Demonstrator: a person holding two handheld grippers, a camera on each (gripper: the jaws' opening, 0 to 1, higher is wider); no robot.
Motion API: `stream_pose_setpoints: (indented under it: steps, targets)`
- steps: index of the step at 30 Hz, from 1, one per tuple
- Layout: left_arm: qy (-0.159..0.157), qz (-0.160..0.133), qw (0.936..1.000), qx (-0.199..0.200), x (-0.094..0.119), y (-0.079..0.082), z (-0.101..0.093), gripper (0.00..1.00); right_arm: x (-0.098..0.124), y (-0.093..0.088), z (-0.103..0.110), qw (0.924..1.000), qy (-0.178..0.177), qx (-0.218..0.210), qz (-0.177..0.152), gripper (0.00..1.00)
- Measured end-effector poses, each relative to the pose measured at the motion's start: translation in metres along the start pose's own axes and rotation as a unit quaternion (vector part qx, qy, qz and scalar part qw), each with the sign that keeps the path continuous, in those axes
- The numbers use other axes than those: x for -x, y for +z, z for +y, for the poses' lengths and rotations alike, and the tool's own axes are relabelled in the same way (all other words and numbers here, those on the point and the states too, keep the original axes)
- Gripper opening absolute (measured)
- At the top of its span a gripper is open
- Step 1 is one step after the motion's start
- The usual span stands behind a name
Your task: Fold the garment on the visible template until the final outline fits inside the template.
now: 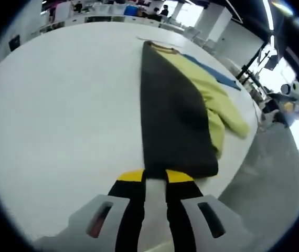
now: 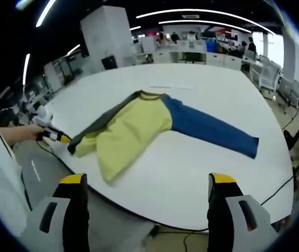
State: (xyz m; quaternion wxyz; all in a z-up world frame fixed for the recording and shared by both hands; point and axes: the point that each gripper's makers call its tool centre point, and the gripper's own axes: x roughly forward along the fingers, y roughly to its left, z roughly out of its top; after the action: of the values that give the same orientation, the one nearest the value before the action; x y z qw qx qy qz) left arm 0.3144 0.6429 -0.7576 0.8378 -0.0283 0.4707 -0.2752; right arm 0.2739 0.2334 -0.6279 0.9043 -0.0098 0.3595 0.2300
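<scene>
A long-sleeved garment lies on the white table (image 2: 217,79). It has a yellow body (image 2: 131,131), a blue sleeve (image 2: 212,128) stretched out to the right, and a dark grey sleeve (image 2: 105,119). In the left gripper view the dark sleeve (image 1: 173,115) runs straight away from my left gripper (image 1: 155,176), which is shut on its cuff at the table's edge. The yellow body (image 1: 207,89) bunches beside it, with the blue sleeve (image 1: 217,76) behind. My left gripper (image 2: 60,138) also appears in the right gripper view, held by a hand. My right gripper (image 2: 148,178) is open, well short of the garment.
A thin pale mark (image 2: 170,86) lies on the table beyond the collar. The near table edge (image 2: 155,215) curves under my right gripper, with grey floor (image 1: 275,178) below. Desks and people fill the room's far side.
</scene>
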Motion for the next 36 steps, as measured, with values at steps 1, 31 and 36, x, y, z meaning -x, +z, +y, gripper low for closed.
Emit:
stream_pose_setpoints:
  steps: [1, 31, 36]
  targets:
    - [0.001, 0.001, 1.0, -0.001, 0.0, 0.0, 0.001, 0.08, 0.0, 0.0, 0.0, 1.0, 0.0, 0.0, 0.0, 0.95]
    - [0.058, -0.001, 0.9959, -0.069, 0.038, 0.029, 0.008, 0.0, 0.0, 0.0, 0.001, 0.9999, -0.002, -0.006, -0.008, 0.94]
    - [0.074, 0.001, 0.9939, -0.082, 0.05, 0.037, 0.013, 0.0, 0.0, -0.001, 0.002, 0.9999, -0.002, -0.007, -0.01, 0.94]
